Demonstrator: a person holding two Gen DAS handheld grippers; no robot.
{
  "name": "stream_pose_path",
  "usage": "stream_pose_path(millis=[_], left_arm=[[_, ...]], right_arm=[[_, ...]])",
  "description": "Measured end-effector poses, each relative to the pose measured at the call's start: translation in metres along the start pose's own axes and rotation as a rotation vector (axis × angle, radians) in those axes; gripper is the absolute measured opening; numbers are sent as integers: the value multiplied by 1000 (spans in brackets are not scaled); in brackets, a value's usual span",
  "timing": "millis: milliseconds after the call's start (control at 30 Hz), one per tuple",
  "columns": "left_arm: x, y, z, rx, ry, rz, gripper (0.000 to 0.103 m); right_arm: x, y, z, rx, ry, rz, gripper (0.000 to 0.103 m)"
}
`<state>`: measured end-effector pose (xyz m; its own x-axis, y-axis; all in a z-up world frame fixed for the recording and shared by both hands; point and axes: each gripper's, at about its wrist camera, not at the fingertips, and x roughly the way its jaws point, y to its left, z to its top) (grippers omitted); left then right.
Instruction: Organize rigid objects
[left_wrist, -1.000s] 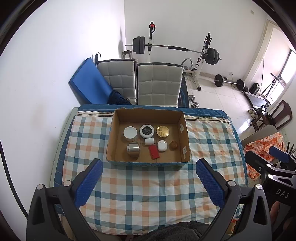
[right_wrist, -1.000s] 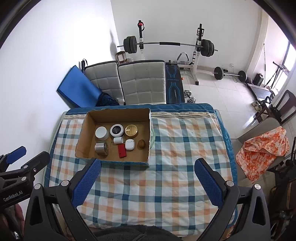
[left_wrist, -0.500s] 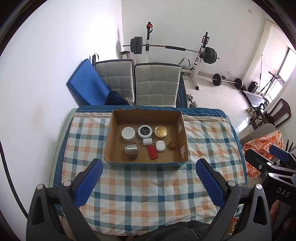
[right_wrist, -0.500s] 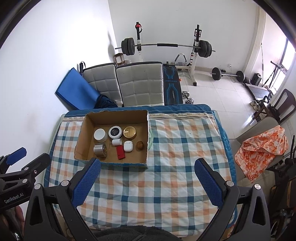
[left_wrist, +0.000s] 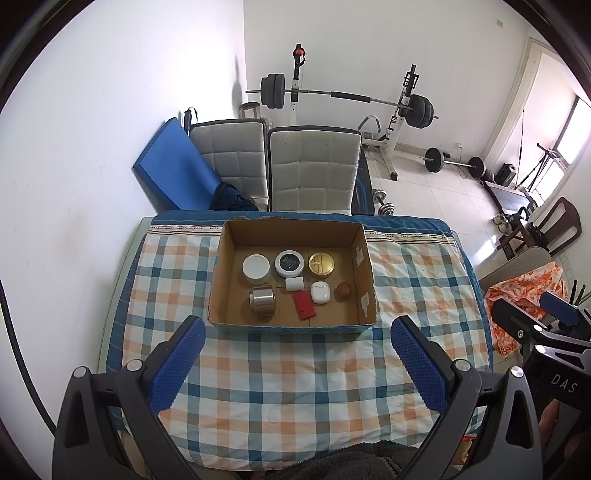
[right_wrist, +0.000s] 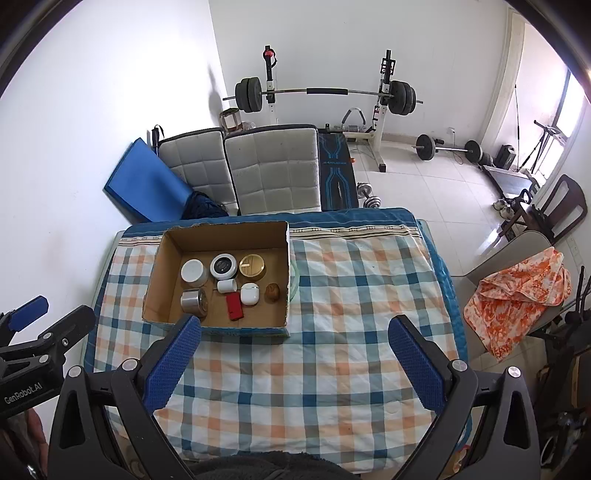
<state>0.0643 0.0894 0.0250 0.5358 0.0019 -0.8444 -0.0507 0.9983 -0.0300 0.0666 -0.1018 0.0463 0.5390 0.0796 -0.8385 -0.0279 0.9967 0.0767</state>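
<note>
Resting on a checked tablecloth (left_wrist: 295, 373) at the centre of the frame, an open cardboard box (left_wrist: 291, 325) is seen holding eight small rigid objects in two rows. In the far row, a white-lidded jar (left_wrist: 256, 266) is placed at left, a white-rimmed round case with a dark face (left_wrist: 289, 263) in the middle and a gold round tin (left_wrist: 321, 263) at right. Nearer the lens, a silver tin lying on its side (left_wrist: 262, 299), a small white cylinder (left_wrist: 294, 283), a flat red case (left_wrist: 304, 305), a white earbud case (left_wrist: 320, 292) and a brown walnut-like ball (left_wrist: 343, 290) are lined up — none touched by either tool. The left gripper (left_wrist: 295, 365) is held above the bare cloth at the lower part of the frame, its blue-padded fingers spread wide apart and holding nothing. The right gripper (right_wrist: 291, 363) is likewise held with its fingers wide apart and nothing between them; in its view the box (right_wrist: 221, 328) is shown at centre left, just beyond the left finger (right_wrist: 173, 363). Two grey quilted chairs (left_wrist: 314, 166) and a barbell rack (left_wrist: 347, 98) are visible in the upper half — behind the table's far edge.
</note>
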Motion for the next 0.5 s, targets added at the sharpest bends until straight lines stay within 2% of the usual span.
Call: stream_pose_path(millis=[500], left_arm=[[3, 3, 3, 3, -1, 4, 103]], right_arm=[[4, -1, -2, 2, 9, 3, 103]])
